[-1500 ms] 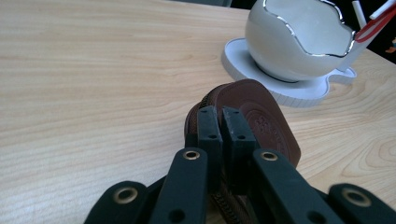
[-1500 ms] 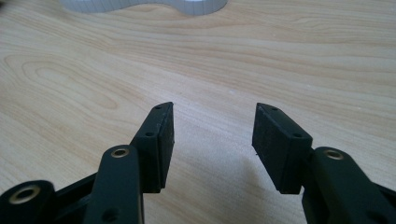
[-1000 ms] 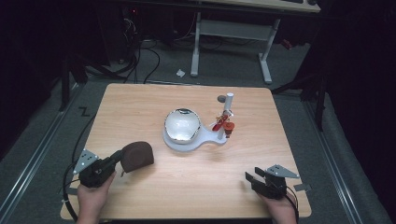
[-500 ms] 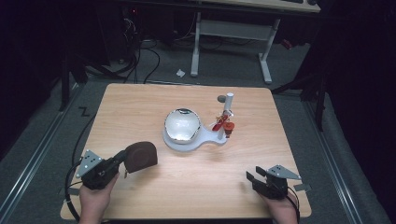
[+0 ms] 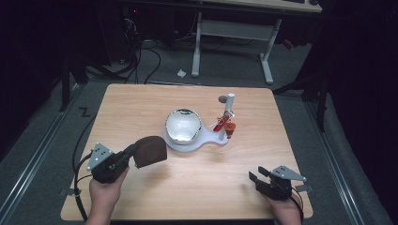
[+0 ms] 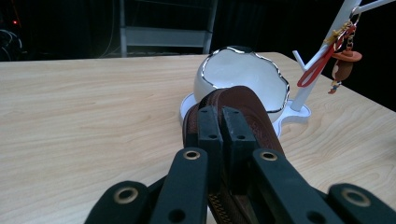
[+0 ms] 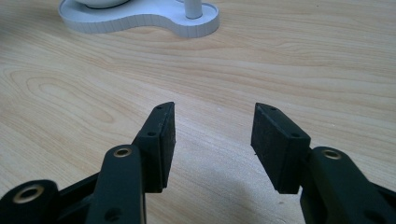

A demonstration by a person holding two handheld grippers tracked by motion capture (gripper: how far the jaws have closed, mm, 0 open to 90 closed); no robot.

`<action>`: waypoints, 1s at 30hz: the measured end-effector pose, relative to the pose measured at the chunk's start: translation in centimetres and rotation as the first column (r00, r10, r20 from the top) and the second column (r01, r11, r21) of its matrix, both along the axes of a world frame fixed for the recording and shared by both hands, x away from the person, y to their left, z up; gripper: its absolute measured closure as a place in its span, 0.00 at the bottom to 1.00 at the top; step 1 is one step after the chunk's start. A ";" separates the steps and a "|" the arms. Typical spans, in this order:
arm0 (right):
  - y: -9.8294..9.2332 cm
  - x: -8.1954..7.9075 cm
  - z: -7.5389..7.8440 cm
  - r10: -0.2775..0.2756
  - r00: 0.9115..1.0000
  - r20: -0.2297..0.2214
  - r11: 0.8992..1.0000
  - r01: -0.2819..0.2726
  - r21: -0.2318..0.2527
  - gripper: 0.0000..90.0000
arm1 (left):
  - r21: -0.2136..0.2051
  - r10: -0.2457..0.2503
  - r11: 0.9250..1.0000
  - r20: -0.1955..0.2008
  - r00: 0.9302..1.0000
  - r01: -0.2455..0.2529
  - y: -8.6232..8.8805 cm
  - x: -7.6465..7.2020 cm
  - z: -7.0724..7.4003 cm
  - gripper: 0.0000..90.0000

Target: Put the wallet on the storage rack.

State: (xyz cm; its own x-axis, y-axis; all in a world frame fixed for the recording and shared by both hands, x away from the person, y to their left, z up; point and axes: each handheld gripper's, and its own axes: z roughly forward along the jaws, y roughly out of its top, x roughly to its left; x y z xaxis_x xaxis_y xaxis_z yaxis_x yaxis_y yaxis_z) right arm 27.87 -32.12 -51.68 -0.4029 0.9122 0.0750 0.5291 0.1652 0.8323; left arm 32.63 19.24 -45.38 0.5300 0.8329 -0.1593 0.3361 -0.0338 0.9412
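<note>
Clamped edgewise in the left gripper fingers, the brown pouch points toward the bowl; right gripper fingers gape empty.

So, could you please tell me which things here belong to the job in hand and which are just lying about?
In the job:
left gripper, shut on the brown leather pouch
white bowl

Lying about:
white stand with red keychain
right gripper, open

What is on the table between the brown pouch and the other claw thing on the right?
Nothing: in the high view, only bare wooden table lies between the brown pouch and the right gripper.
</note>
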 end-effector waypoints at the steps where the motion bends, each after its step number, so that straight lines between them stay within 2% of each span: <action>1: 0.0 0.0 0.0 -0.001 1.000 0.001 1.000 0.001 0.002 0.56 | 0.002 0.000 1.000 0.000 1.000 0.000 -0.2 0.1 0.2 0.97; 14: 0.1 -0.1 0.2 0.013 1.000 0.010 1.000 -0.013 0.004 0.56 | 0.012 -0.006 1.000 0.016 1.000 0.006 -2.1 2.5 2.9 0.97; 30: 0.0 -0.1 0.3 0.017 1.000 0.014 1.000 -0.017 0.007 0.56 | 0.050 0.003 0.999 -0.009 1.000 -0.002 -3.9 5.4 3.8 0.97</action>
